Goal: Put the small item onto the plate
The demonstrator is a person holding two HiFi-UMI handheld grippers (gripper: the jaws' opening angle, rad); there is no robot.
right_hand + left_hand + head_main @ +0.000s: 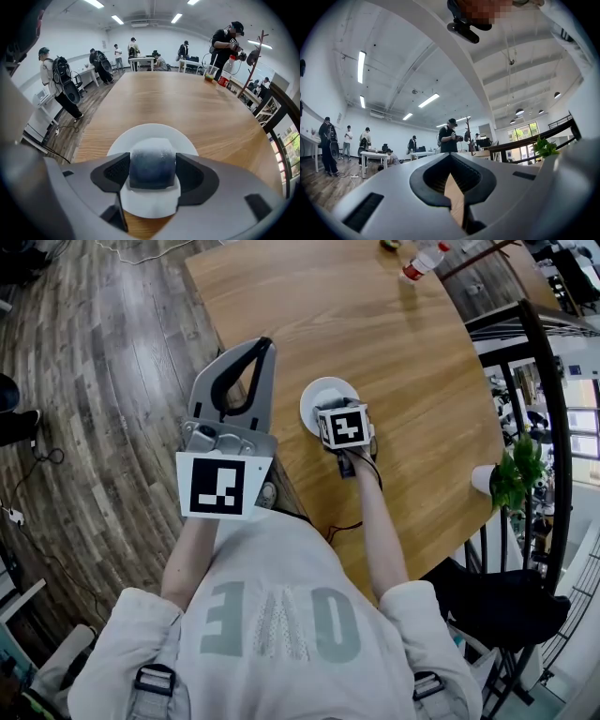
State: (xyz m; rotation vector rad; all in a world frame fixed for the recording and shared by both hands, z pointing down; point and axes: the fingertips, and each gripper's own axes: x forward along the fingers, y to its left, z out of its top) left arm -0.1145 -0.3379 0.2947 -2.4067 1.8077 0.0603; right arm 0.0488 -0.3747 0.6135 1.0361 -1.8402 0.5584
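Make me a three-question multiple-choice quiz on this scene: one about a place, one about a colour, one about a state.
1. Where is the dark block?
A) on the floor
B) over the plate, between the right tongs
C) beside the bottle

2. What colour is the plate?
A) white
B) red
C) black

3. How are the left tongs?
A) shut and empty
B) gripping a cup
C) wide open

Answers: B, the right gripper view shows the block clamped above the plate; A, its bare rim is white; A, their tips meet with nothing between.
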